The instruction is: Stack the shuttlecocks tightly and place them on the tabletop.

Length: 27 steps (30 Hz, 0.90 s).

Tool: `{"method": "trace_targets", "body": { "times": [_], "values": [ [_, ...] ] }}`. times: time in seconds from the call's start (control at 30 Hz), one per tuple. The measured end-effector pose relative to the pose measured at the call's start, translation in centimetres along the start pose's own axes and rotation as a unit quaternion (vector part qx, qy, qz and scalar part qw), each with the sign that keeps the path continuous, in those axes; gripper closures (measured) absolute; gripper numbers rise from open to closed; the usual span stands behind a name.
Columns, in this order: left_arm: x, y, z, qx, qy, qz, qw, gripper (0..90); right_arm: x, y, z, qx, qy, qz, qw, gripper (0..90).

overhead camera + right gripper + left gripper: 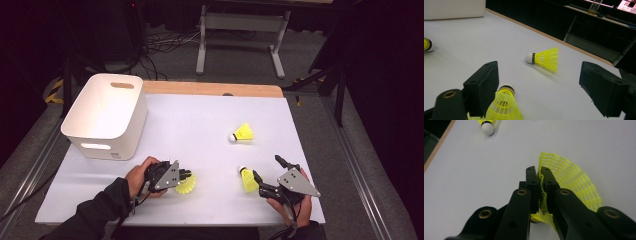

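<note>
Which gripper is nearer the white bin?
Left. The left gripper, shut on a shuttlecock, sits just right of the white bin; the right gripper is far across the table.

Lighting: white tabletop brightly and evenly lit from overhead; surroundings beyond the tabletop near black. Shadows: faint and soft under each shuttlecock. Glare: white bin slightly overexposed. Focus: gripper views' near jaws soft; far shuttlecock slightly motion-blurred.
</note>
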State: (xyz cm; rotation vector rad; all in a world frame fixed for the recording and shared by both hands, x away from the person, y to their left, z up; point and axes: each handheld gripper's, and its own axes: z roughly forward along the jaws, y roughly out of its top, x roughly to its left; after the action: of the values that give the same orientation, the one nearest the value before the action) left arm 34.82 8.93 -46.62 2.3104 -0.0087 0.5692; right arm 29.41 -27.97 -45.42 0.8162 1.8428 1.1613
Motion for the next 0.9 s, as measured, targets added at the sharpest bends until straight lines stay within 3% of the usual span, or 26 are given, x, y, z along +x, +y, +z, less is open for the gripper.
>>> {"method": "trace_targets", "body": {
  "times": [0.2, 0.4, 0.53, 0.7, 0.83, 0.9],
  "values": [
    [2.3, 0.0, 0.0, 0.012, 0.024, -0.034, 0.9991, 89.0, -0.1, -0.1, 0.1, 0.004, 0.003, 0.004, 1.0000, 17.0],
    [5.0, -0.3, 0.9, 0.034, 0.049, -0.085, 0.9946, 89.0, -0.1, -0.2, 0.2, 0.007, 0.007, 0.006, 0.9999, 17.0],
    [6.5, -0.2, 1.6, 0.061, 0.065, -0.102, 0.9908, 89.0, -0.1, -0.3, 0.2, 0.008, 0.007, 0.006, 0.9999, 17.0],
    [8.0, 0.1, 2.1, 0.082, 0.084, -0.104, 0.9877, 88.6, -0.1, -0.3, 0.4, 0.013, 0.011, 0.005, 0.9998, 16.7],
    [9.1, 0.4, 2.5, 0.109, 0.083, -0.113, 0.9842, 88.8, 0.0, -0.4, 0.5, 0.018, 0.016, 0.001, 0.9997, 16.7],
    [9.3, 0.4, 2.7, 0.122, 0.073, -0.113, 0.9833, 88.8, 0.0, -0.4, 0.5, 0.020, 0.018, 0.000, 0.9996, 16.6]
  ]
}}
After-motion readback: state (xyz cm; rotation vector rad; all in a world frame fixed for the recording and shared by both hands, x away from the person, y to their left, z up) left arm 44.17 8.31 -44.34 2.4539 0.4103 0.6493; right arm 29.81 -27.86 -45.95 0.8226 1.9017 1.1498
